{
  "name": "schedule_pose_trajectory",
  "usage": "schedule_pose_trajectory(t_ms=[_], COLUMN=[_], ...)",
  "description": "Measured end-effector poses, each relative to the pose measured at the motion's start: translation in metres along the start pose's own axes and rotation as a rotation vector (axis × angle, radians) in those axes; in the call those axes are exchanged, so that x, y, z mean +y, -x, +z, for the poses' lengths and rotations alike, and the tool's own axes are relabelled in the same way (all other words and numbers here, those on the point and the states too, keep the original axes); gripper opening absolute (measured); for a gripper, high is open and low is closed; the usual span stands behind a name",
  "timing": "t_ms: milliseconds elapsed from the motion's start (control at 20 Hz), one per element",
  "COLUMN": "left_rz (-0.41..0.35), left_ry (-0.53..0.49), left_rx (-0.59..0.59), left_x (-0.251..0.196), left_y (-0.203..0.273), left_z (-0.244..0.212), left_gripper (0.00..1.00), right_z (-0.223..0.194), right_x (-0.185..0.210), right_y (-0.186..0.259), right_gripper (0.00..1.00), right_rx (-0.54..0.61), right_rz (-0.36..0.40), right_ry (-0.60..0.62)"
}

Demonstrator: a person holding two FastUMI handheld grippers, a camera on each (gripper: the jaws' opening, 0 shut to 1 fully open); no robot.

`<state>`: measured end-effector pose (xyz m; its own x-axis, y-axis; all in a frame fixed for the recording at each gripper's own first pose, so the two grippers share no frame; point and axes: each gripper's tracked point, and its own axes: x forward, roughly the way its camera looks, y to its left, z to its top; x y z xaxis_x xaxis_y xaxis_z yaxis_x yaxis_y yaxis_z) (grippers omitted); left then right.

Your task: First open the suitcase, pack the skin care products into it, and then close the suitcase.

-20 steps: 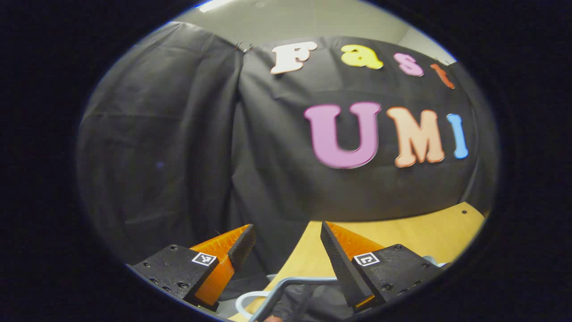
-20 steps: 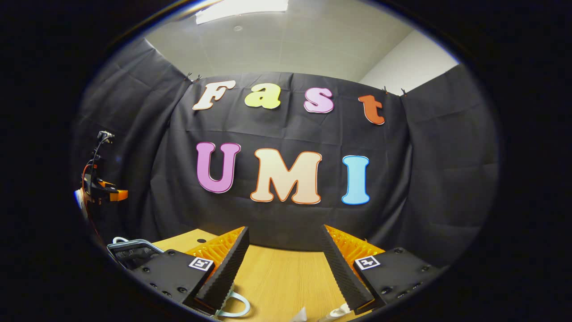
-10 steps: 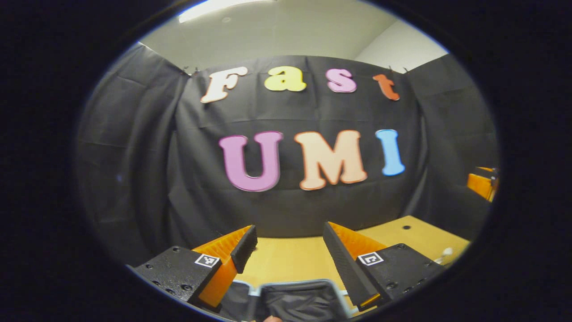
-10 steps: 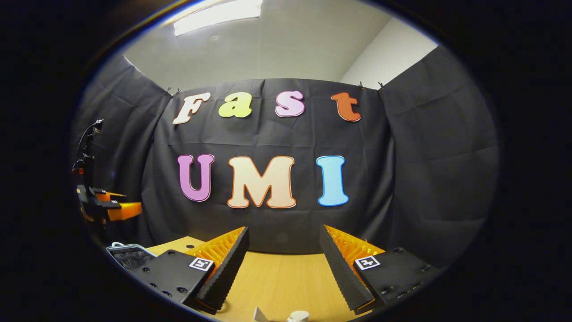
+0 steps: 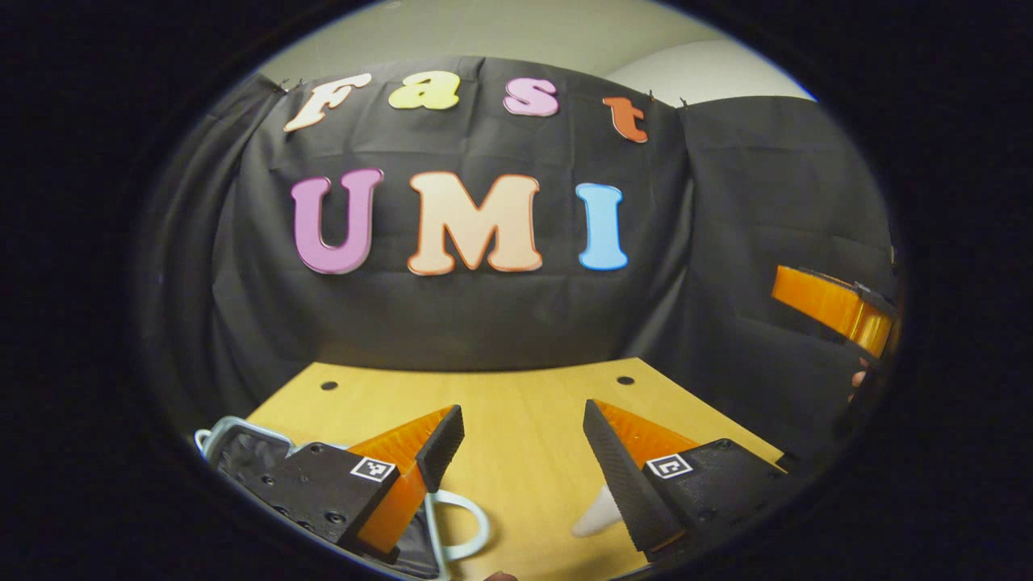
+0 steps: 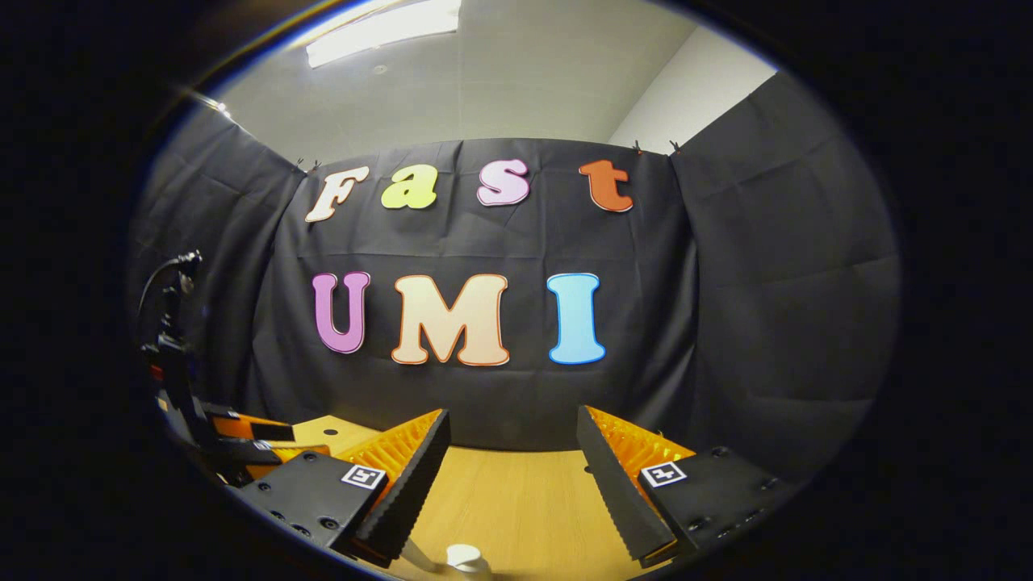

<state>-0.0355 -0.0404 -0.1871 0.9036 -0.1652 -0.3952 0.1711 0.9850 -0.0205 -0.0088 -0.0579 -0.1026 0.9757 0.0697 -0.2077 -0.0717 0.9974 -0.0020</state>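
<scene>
My left tongs (image 5: 516, 448) and right tongs (image 6: 508, 460) both gape wide, holding nothing, above the wooden surface (image 5: 524, 395); the suitcase (image 5: 242, 448) lies beside my left tongs' left finger

Left gripper (image 5: 523, 452) jaws spread wide, empty; right gripper (image 6: 512, 456) likewise.

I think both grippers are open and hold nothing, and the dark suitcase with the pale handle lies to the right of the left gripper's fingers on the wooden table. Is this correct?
Not quite. In the left gripper view the dark suitcase with the pale handle lies to the left of the fingers, partly behind the left finger, not to the right. The rest holds: the left gripper and the right gripper are open and empty, above the wooden table.
</scene>
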Motion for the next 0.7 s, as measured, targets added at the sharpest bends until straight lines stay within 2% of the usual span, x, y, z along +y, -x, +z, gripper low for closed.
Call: schedule_pose_trajectory(t_ms=[100, 150, 400, 550, 700], left_rz=[-0.009, -0.012, -0.016, -0.008, -0.017], left_ry=[0.014, 0.018, 0.043, 0.051, 0.052], left_rx=[0.046, 0.069, 0.196, 0.262, 0.338], left_x=[-0.021, -0.03, -0.057, -0.063, -0.069], left_y=[-0.011, -0.014, -0.026, -0.032, -0.039], left_z=[-0.026, -0.039, -0.101, -0.137, -0.171], left_gripper=[0.96, 0.97, 0.96, 0.97, 0.97], right_z=[-0.004, -0.006, -0.018, -0.028, -0.035], right_x=[-0.017, -0.024, -0.054, -0.06, -0.057], right_y=[0.005, 0.007, 0.014, 0.019, 0.021], right_gripper=[0.96, 0.99, 0.99, 0.96, 0.99], right_rx=[0.009, 0.012, 0.038, 0.062, 0.08], right_rz=[-0.005, -0.009, -0.034, -0.034, -0.026], right_ry=[0.01, 0.014, 0.025, 0.038, 0.05])
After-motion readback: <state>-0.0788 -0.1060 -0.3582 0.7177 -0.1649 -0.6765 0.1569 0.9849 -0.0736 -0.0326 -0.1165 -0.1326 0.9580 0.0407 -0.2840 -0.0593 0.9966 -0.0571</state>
